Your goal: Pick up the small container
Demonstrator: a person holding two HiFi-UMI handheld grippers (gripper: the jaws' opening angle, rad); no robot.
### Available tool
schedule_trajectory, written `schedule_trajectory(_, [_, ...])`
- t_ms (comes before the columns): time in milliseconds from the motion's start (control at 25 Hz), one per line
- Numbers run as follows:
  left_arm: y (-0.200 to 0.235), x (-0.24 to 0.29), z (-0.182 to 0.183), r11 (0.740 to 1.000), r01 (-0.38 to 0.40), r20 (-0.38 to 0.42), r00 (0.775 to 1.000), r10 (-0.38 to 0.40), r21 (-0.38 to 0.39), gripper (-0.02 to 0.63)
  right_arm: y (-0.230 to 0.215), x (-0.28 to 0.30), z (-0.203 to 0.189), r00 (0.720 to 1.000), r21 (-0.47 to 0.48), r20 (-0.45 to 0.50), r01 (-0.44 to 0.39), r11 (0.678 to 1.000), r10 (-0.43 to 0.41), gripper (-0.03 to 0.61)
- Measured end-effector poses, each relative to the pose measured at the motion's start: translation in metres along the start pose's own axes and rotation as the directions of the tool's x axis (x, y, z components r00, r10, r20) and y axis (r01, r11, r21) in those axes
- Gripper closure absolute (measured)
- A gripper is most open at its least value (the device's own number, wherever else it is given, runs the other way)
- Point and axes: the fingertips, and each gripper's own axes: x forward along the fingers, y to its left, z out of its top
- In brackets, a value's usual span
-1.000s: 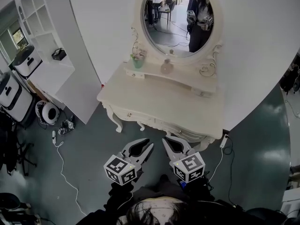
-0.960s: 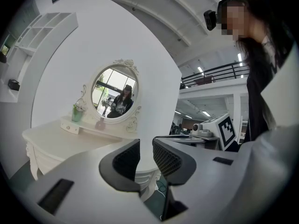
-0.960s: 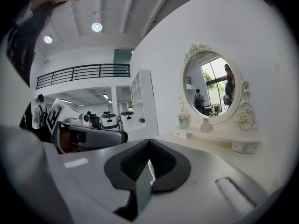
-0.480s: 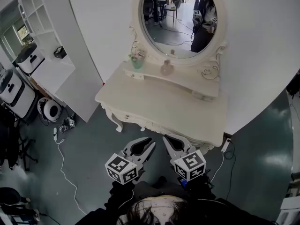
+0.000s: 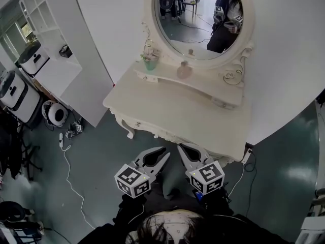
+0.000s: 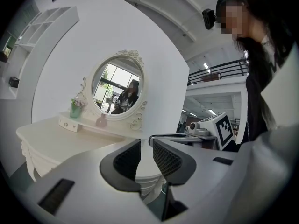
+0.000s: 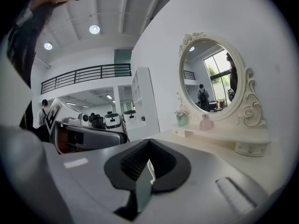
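Since a second ago I've carried both grippers closer to the dressing table (image 5: 167, 111). Its front edge now lies just ahead of their tips, and the mirror (image 5: 195, 19) has slid up until its top is cut off. The left gripper (image 5: 163, 156) and right gripper (image 5: 182, 149) are both pressed together and empty. The small container (image 5: 184, 71), pinkish, sits well ahead of both on the raised shelf under the mirror, right of a green pot (image 5: 150, 63). It is too small for me to make out its lid.

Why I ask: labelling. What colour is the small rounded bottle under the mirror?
Pale pink: small rounded bottle, clearest in the right gripper view.
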Motion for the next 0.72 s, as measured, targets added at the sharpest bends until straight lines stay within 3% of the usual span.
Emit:
schedule_trajectory(360, [0.057,0.032,0.014,0.998,0.066,-0.028,0.997,-0.066,0.007,0.532,-0.034,0.048,0.006,0.997,0.011,-0.004,0.083,0.997,-0.083,0.569])
schedule_trajectory(720, [0.135,0.054,0.056,0.985,0.165,-0.077,0.984,-0.161,0.048,0.532,-0.057,0.129,0.04,0.984,0.022,0.001,0.176,0.984,-0.176,0.569])
